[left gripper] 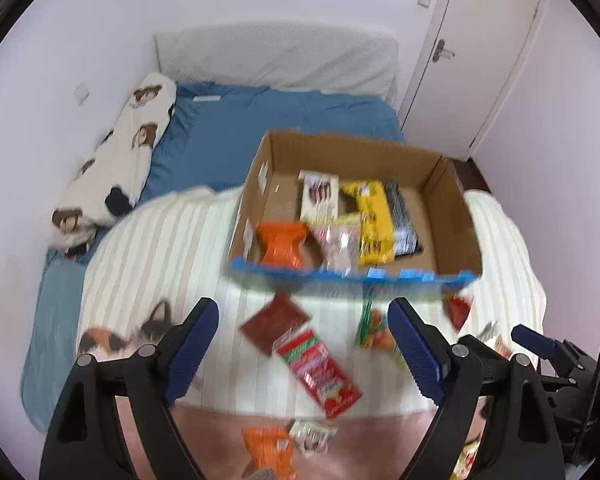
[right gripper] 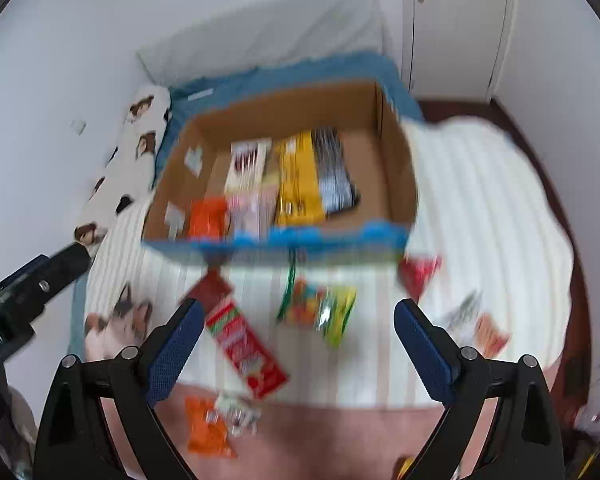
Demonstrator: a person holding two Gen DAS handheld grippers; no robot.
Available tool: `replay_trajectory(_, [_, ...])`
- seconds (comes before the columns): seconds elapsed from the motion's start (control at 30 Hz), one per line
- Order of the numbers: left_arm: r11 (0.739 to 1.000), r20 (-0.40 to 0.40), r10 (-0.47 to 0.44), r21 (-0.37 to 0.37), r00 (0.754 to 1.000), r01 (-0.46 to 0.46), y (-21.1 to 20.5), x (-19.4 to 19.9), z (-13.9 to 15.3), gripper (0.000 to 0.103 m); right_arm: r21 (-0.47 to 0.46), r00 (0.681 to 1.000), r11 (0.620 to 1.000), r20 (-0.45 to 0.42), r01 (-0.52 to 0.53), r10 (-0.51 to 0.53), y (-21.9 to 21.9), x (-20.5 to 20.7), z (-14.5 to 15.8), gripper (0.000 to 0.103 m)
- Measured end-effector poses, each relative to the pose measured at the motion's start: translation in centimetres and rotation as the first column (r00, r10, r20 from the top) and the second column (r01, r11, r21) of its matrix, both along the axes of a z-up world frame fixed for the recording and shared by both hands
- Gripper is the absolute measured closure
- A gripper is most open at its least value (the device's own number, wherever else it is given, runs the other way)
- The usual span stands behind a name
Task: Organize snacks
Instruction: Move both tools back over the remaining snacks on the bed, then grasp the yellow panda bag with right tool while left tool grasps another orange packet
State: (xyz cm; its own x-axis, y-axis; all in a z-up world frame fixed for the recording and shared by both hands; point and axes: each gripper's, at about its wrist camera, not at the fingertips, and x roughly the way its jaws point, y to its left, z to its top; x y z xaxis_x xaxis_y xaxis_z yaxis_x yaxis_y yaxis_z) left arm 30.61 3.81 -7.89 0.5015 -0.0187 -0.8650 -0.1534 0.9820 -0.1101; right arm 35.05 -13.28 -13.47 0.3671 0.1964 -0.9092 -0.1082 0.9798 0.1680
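Note:
An open cardboard box (left gripper: 452, 208) with a blue front edge sits on the bed and shows in the right wrist view too (right gripper: 396, 168). Inside lie an orange packet (left gripper: 282, 242), a yellow packet (left gripper: 374, 220), a white carton and a dark pack. Loose on the striped blanket in front are a red-and-green carton (left gripper: 320, 372), a brown packet (left gripper: 274, 322), a colourful candy bag (right gripper: 320, 310), a small red packet (right gripper: 420, 274) and an orange packet (right gripper: 206, 426). My left gripper (left gripper: 304, 350) and right gripper (right gripper: 298, 346) are both open and empty, held above the loose snacks.
A striped blanket (left gripper: 172, 256) covers the bed over a blue sheet (left gripper: 228, 132). A long cat-print pillow (left gripper: 116, 160) lies along the left wall. A white door (left gripper: 484, 52) stands at the back right. The other gripper shows at the right edge of the left wrist view (left gripper: 556, 356).

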Motion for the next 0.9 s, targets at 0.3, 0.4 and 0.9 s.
replay_trajectory(0.3, [0.999,-0.24,0.038,-0.025,0.97,-0.045,-0.3,-7.5,-9.3,0.016,0.061,0.97,0.985,-0.194,0.161,-0.147,-7.9,-7.5,-7.4,0.005])
replay_trajectory(0.4, [0.998,-0.324,0.042,-0.037,0.945,-0.056,-1.0,-9.4,-12.8,0.016,0.031,0.94,0.967,-0.247,0.251,-0.236,-11.7,-9.9,-9.9,0.005])
replay_trajectory(0.9, [0.998,-0.479,0.048,-0.015,0.876,-0.063,-2.4,-12.9,-20.5,0.016,-0.009,0.773,0.847,-0.402,0.532,-0.491,-19.2,-18.3,-18.1,0.005])
